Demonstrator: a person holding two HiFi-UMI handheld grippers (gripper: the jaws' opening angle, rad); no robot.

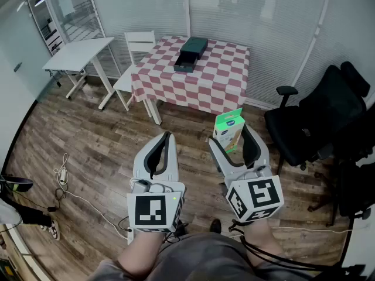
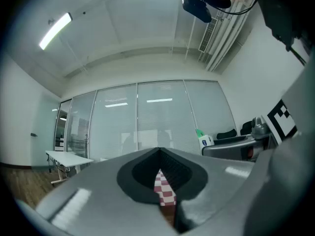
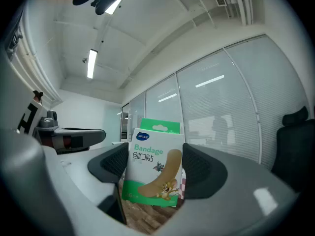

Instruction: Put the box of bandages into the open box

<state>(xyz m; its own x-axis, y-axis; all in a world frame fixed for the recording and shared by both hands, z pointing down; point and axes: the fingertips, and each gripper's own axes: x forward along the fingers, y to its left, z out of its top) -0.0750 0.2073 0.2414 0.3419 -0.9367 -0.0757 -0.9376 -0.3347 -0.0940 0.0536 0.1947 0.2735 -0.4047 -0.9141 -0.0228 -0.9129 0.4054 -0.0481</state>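
Box of bandages [image 3: 152, 168]: white carton with a green hang tab and green lower band, upright between the jaws of the right gripper [image 3: 153, 173], which press its two sides. Its front reads "Bandage" in green above the characters 创口贴, under a blue oval logo whose print is too small to read; a tan plaster strip and cartoon cat and mouse are drawn below. In the head view the carton [image 1: 228, 127] sits centre-right, held above the wood floor [image 1: 88, 133] by the right gripper [image 1: 229, 134].

Left gripper [image 1: 168, 136]: lower centre, jaws closed together on nothing, a sliver of checked cloth visible past them [image 2: 160, 154].

Open box [image 1: 190, 54]: dark green, drawer slid out, on the red-and-white checked table [image 1: 199, 84] at upper centre, well apart from both grippers. A white chair [image 1: 137, 45] stands beside that table.
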